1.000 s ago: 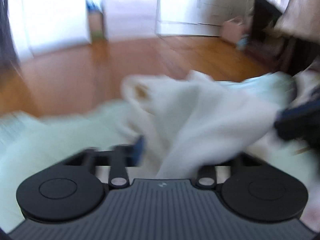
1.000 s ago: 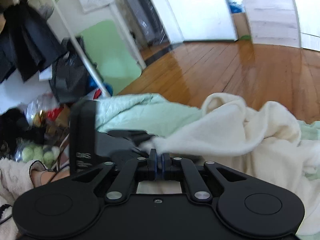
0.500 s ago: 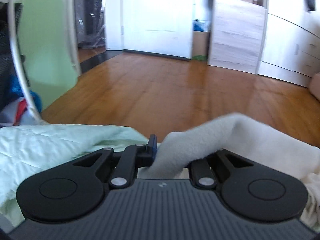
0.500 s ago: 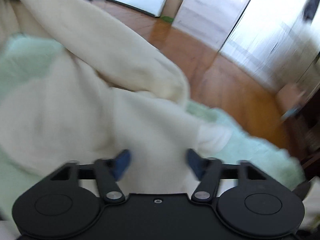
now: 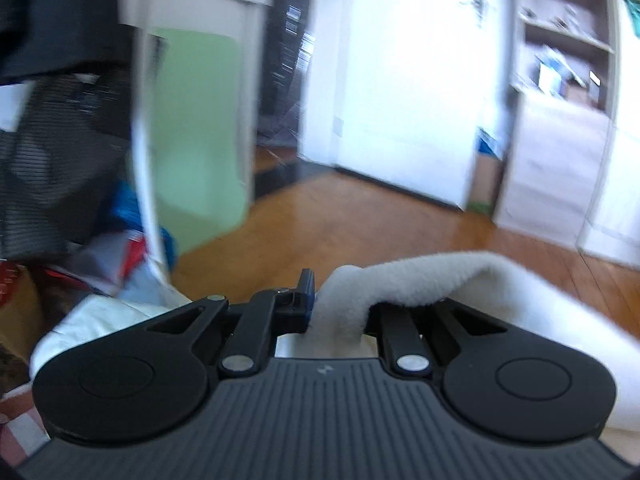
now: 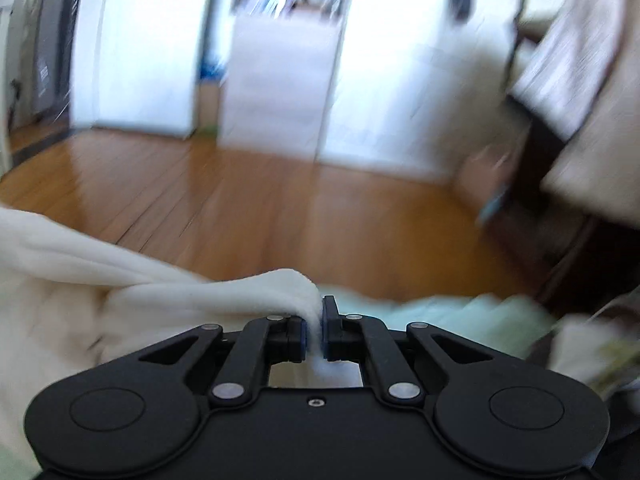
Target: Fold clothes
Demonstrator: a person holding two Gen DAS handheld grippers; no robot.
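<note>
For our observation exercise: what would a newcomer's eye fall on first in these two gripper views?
The cream fleece garment, pinched in both views: a fold arches out of the left gripper, and the right gripper clamps a thin edge. Behind lies a glossy wooden floor, with a pale green quilt just beyond the right fingers.

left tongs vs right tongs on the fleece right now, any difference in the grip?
The left tongs pinch a thick bunched fold that drapes over their right finger; the right tongs pinch only a thin edge, pads almost meeting. Both are shut on the same cream fleece garment, lifted over the wood floor.
</note>
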